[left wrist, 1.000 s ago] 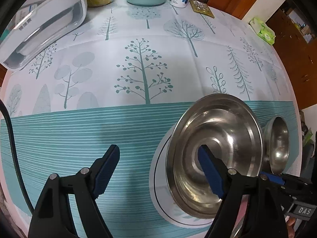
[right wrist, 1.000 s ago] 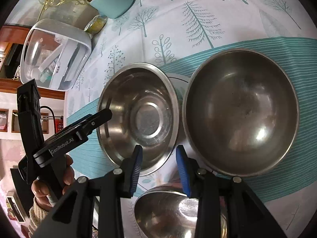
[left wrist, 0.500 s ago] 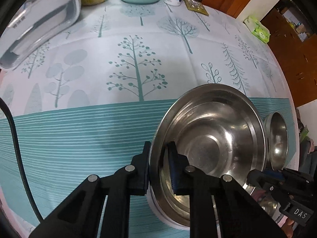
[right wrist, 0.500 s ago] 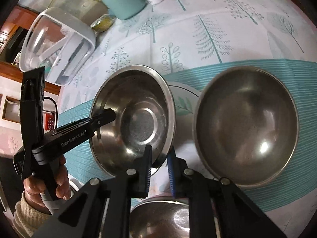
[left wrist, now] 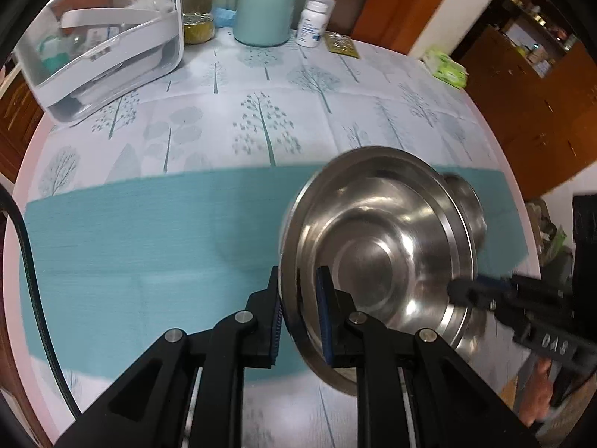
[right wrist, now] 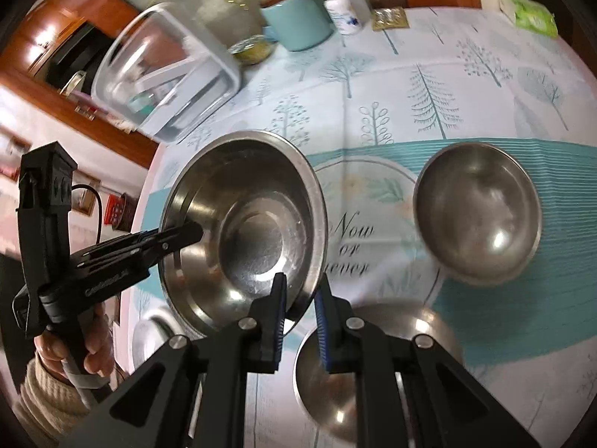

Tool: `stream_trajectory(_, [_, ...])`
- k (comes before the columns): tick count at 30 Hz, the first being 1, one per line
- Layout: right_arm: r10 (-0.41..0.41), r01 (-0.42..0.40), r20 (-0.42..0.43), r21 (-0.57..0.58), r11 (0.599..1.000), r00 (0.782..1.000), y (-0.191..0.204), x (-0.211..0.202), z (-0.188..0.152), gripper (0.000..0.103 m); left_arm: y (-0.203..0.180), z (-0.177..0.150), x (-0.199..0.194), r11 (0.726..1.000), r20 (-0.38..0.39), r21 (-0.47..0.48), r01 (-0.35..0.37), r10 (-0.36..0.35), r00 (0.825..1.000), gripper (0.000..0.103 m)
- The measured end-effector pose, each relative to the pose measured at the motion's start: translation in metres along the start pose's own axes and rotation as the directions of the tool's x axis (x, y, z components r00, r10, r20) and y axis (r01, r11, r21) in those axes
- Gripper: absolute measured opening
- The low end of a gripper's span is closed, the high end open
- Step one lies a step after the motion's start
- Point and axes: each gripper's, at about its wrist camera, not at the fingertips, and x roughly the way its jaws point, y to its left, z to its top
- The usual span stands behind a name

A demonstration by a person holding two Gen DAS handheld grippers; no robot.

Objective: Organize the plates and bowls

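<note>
Pinching opposite rims of one steel bowl [right wrist: 242,231], both jaws, far bowl [left wrist: 466,209] mostly hidden, blurred

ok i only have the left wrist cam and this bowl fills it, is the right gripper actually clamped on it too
observer: yes, the right gripper has its fingers shut on the rim of the wide steel bowl.
operator: whats underneath the bowl
observer: a white plate printed "Now or never" lies flat on the cloth, with nothing on the part that shows.
operator: i see one small bowl behind it, any others
observer: one more, a second steel bowl on the near side of the plate, partly hidden behind the right gripper.
</note>
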Motion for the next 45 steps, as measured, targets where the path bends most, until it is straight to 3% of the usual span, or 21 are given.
stream_trajectory(6, [-0.038,0.038,0.004,-0.096,0.995,0.999,0.022,-0.022,-0.040,0.015,-0.008,-0.067,-0.030,0.999,-0.028,0.022,0.035,-0.034,0.999,0.015])
stream_trajectory(11, [-0.066,0.062,-0.027,-0.153,0.986,0.997,0.036,-0.027,-0.079,0.015,-0.017,-0.118,-0.043,0.999,-0.040,0.044,0.019,-0.018,0.999,0.016])
stream_trajectory(21, [-0.134,0.103,-0.151,-0.193,0.976,0.979,0.031,-0.008,-0.156,0.015,-0.032,-0.196,-0.014,0.995,-0.164,0.102,0.017,0.000,0.986,0.019])
stream_trajectory(32, [-0.180,0.138,-0.206,-0.202,0.970,0.962,0.021,0.007,-0.178,0.015,-0.035,-0.211,0.009,0.991,-0.225,0.137,0.014,0.017,0.974,0.024])
stream_trajectory(34, [-0.188,0.144,-0.215,-0.205,0.968,0.958,0.020,0.009,-0.179,0.015,-0.036,-0.210,0.010,0.988,-0.218,0.156,-0.001,0.036,0.975,0.030])
stream_trajectory(36, [-0.206,0.158,-0.228,-0.210,0.965,0.952,0.019,0.012,-0.178,0.016,-0.039,-0.211,0.009,0.984,-0.219,0.176,-0.012,0.051,0.974,0.055])
stream_trajectory(38, [-0.201,0.156,-0.234,-0.196,0.968,0.951,0.017,0.012,-0.178,0.018,-0.039,-0.210,0.005,0.984,-0.213,0.176,-0.024,0.062,0.975,0.070])
stream_trajectory(41, [-0.203,0.163,-0.225,-0.185,0.969,0.953,0.015,0.009,-0.178,0.032,-0.039,-0.207,0.001,0.986,-0.206,0.166,-0.026,0.061,0.977,0.071])
stream_trajectory(45, [-0.199,0.159,-0.216,-0.187,0.969,0.956,0.016,0.007,-0.179,0.033,-0.037,-0.200,-0.005,0.990,-0.204,0.139,-0.025,0.053,0.977,0.070])
